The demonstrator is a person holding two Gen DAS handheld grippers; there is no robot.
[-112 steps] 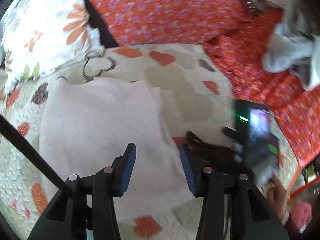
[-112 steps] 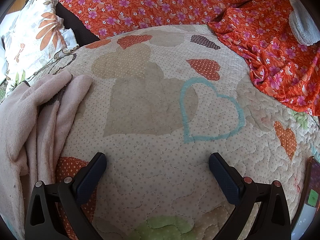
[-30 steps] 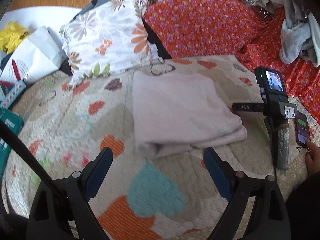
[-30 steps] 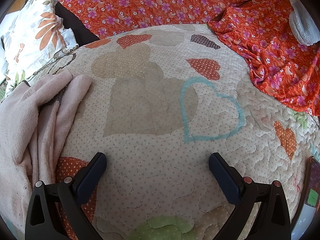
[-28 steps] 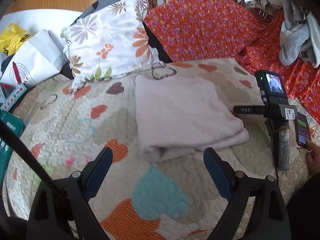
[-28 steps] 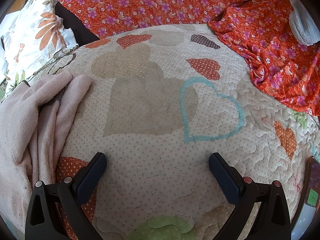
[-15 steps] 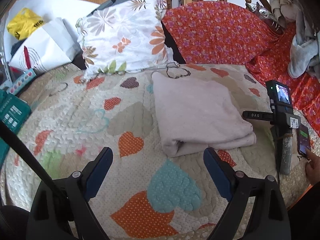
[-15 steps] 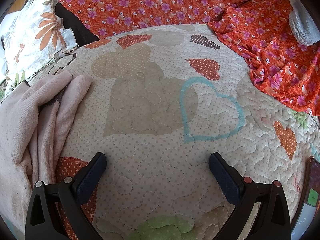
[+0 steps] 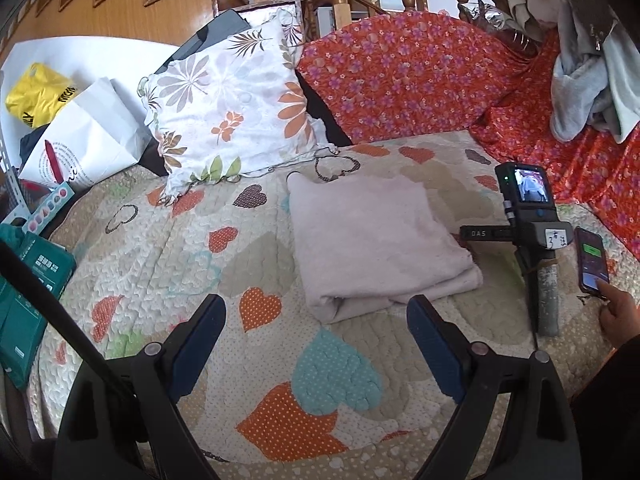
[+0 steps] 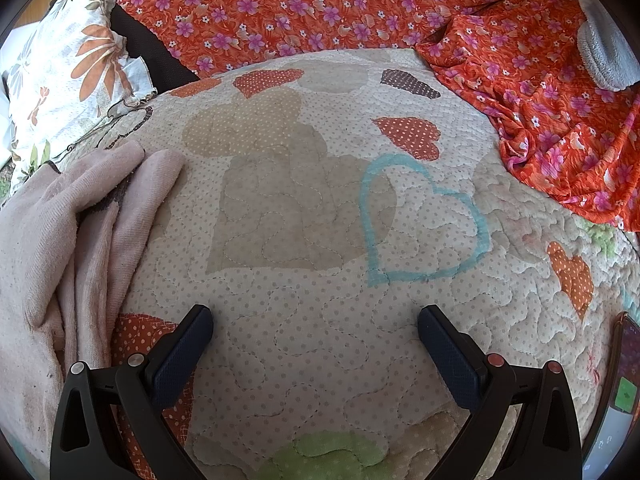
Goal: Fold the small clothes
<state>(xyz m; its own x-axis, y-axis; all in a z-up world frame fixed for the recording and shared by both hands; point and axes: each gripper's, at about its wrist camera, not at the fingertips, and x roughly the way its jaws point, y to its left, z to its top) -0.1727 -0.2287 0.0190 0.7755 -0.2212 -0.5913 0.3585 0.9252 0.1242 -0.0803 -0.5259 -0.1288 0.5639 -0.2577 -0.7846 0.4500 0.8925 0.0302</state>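
**One folded cloth on the bed, both tools empty**

One pink folded cloth (image 9: 376,240) is seen lying flat on the heart quilt (image 9: 192,248) of the bed, in front of one flower pillow (image 9: 236,108); in the right wrist view only its layered edge (image 10: 72,240) is shown, cut off at the left side. Two tools are counted: the left hand-held gripper (image 9: 316,332) is held above the quilt, near the cloth's front edge but not touching it, with its two fingers spread wide and nothing between them; the right hand-held gripper (image 10: 316,340) is set down low over the bare quilt, just beside the cloth, also spread wide and empty. One phone (image 9: 592,260) is touched by one bare hand (image 9: 618,316), which is cut off at the edge; one orange flower sheet (image 10: 400,12) is laid behind; one white bag (image 9: 88,140) and one yellow bag (image 9: 36,96) are seen far left; the grey clothes (image 9: 584,96) at the top right are bunched together and cannot be counted.
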